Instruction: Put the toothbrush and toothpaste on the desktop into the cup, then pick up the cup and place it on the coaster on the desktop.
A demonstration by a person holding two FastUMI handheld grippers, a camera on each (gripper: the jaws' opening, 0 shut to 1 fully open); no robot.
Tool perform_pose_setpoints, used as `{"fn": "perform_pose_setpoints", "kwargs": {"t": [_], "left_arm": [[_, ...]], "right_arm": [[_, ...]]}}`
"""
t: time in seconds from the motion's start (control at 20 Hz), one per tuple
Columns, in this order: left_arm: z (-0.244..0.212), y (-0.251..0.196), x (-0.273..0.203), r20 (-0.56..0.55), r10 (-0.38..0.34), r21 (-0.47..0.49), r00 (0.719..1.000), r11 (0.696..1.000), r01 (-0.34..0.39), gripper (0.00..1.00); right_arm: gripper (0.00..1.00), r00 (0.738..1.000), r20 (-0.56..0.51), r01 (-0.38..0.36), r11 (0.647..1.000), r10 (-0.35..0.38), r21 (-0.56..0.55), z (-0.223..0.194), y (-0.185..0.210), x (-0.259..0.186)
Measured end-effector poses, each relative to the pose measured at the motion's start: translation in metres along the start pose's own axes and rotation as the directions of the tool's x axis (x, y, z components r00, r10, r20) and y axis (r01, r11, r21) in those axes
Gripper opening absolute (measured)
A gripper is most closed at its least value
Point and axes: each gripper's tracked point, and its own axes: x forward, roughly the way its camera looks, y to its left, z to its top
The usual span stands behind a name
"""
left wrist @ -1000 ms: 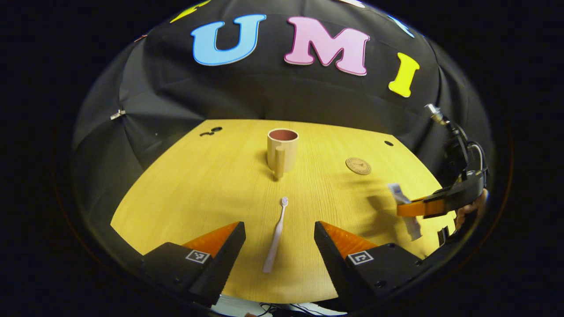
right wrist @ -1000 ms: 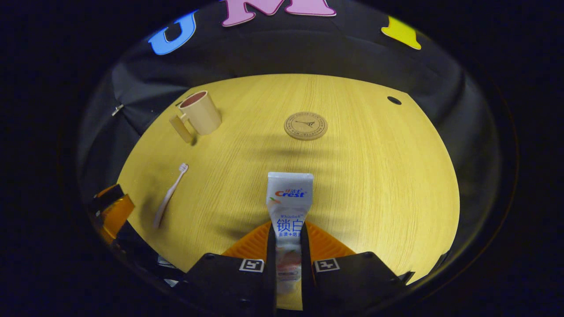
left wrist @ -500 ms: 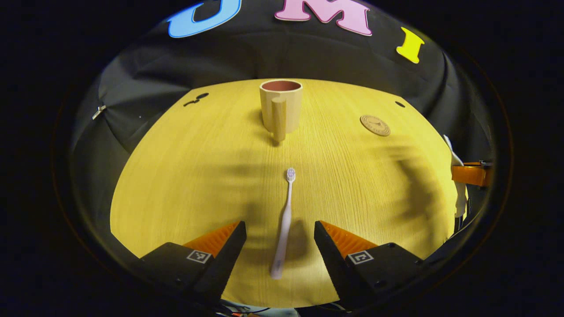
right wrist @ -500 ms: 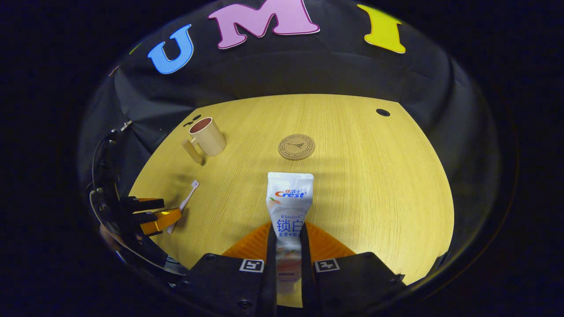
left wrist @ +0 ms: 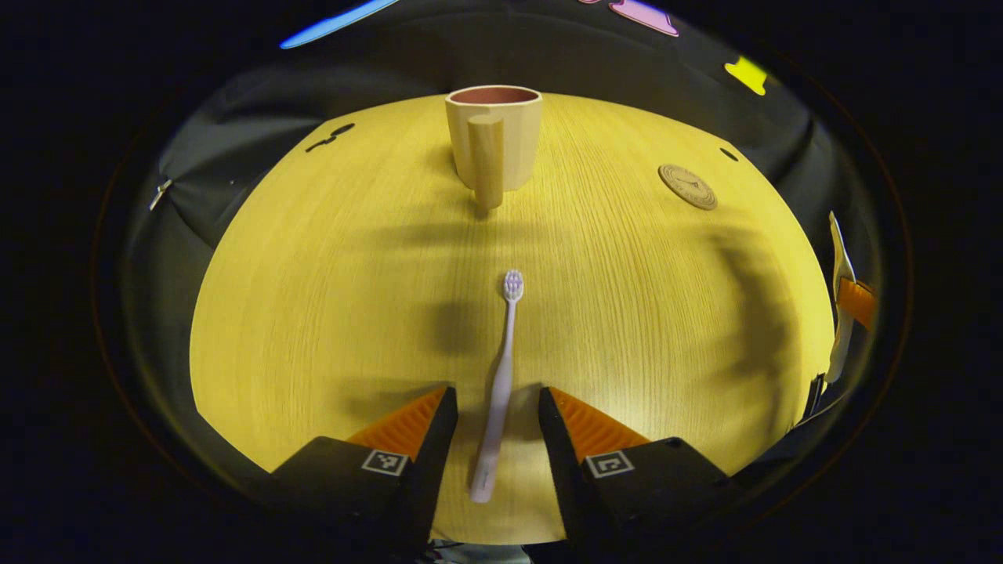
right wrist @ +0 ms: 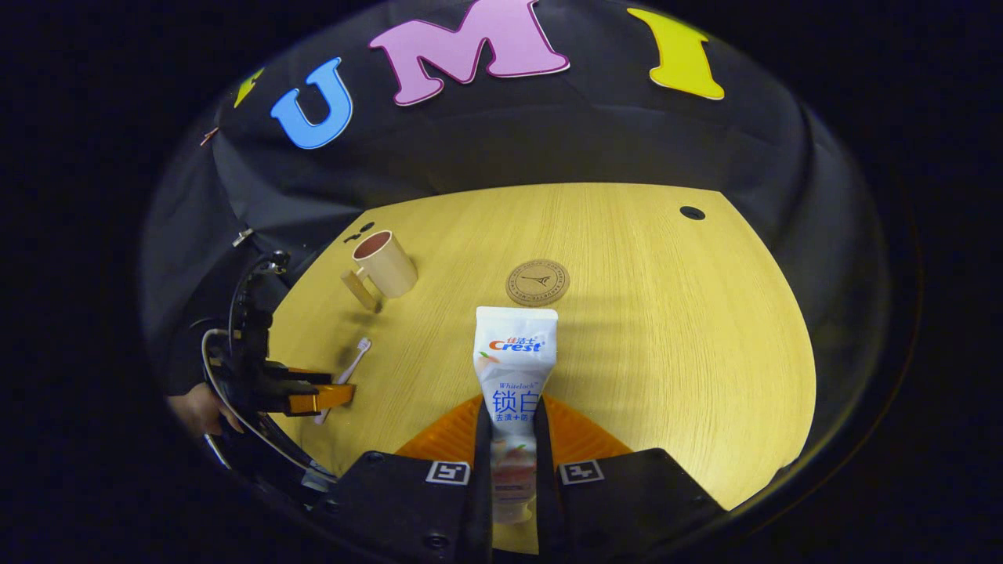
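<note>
Toothbrush [left wrist: 499,388] lies flat on the tabletop [left wrist: 329,313], handle toward the near edge, bristle head pointing at the far edge. Left gripper [left wrist: 492,407] sits low over it, fingers parted, one on each side of the handle with a narrow gap on both sides; no contact with the handle visible. In the right gripper view the same gripper [right wrist: 333,392] appears at the left edge of the tabletop, a hand [right wrist: 200,411] behind it.

Right gripper [right wrist: 513,439] is clamped on the toothpaste [right wrist: 515,368]: both fingers press the lower part of the tube, crimped end pointing forward, tube held clear above the tabletop. In the left gripper view the tube [left wrist: 840,298] shows edge-on at the right edge.

Cup [left wrist: 494,133] stands upright near the far edge, handle turned toward the left gripper, in line with the toothbrush but well apart from it. Inside of the cup looks empty from the visible part of the rim.

Coaster [right wrist: 537,282] lies flat toward the far right part of the tabletop, well apart from the cup, nothing on it. Small dark hole [right wrist: 692,212] near the far right corner.
</note>
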Motion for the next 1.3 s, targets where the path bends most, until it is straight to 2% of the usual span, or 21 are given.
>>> {"fn": "perform_pose_setpoints", "kwargs": {"t": [0.05, 0.2, 0.3, 0.45, 0.65, 0.75, 1.0, 1.1, 1.3], "left_arm": [[0.0, -0.003, -0.001, -0.026, -0.004, 0.005, 1.0, 1.0, 0.004, 0.6], [0.001, -0.008, -0.001, -0.062, -0.006, 0.032, 0.998, 0.999, 0.008, 0.22], [0.0, -0.01, 0.0, -0.081, 0.002, 0.048, 0.997, 0.999, 0.001, 0.12], [0.002, -0.01, 0.0, -0.079, -0.005, 0.036, 0.997, 0.999, 0.008, 0.07], [0.0, -0.018, -0.006, -0.028, -0.079, -0.013, 0.996, 0.997, 0.079, 0.06], [0.002, -0.016, -0.011, 0.009, -0.088, -0.006, 0.996, 0.996, 0.088, 0.06], [0.0, -0.011, -0.035, 0.057, -0.113, 0.011, 0.992, 0.994, 0.112, 0.07], [0.0, -0.01, -0.048, 0.08, -0.122, 0.004, 0.989, 0.993, 0.122, 0.06], [0.004, -0.002, -0.079, 0.136, -0.117, 0.011, 0.984, 0.993, 0.117, 0.07]], "right_arm": [[0.27, 1.0, 0.0, -0.003, 1.0, 0.003, -0.009, 0.002, 0.0, 0.001], [0.26, 1.0, 0.008, -0.012, 1.0, 0.013, -0.026, 0.014, 0.005, 0.006], [0.26, 1.0, 0.009, 0.007, 0.997, -0.007, -0.071, 0.019, 0.003, 0.014], [0.26, 1.0, 0.012, 0.027, 0.993, -0.026, -0.111, 0.027, 0.005, 0.02], [0.26, 0.999, 0.044, 0.036, 0.994, -0.031, -0.108, 0.052, 0.014, 0.028], [0.26, 0.998, 0.057, 0.04, 0.989, -0.032, -0.14, 0.071, 0.02, 0.034], [0.26, 0.989, 0.148, 0.009, 0.983, 0.019, -0.185, 0.14, 0.058, 0.051], [0.26, 0.979, 0.198, -0.014, 0.981, 0.053, -0.192, 0.171, 0.082, 0.06], [0.26, 0.954, 0.277, -0.036, 0.96, 0.116, -0.278, 0.222, 0.126, 0.08]]}}
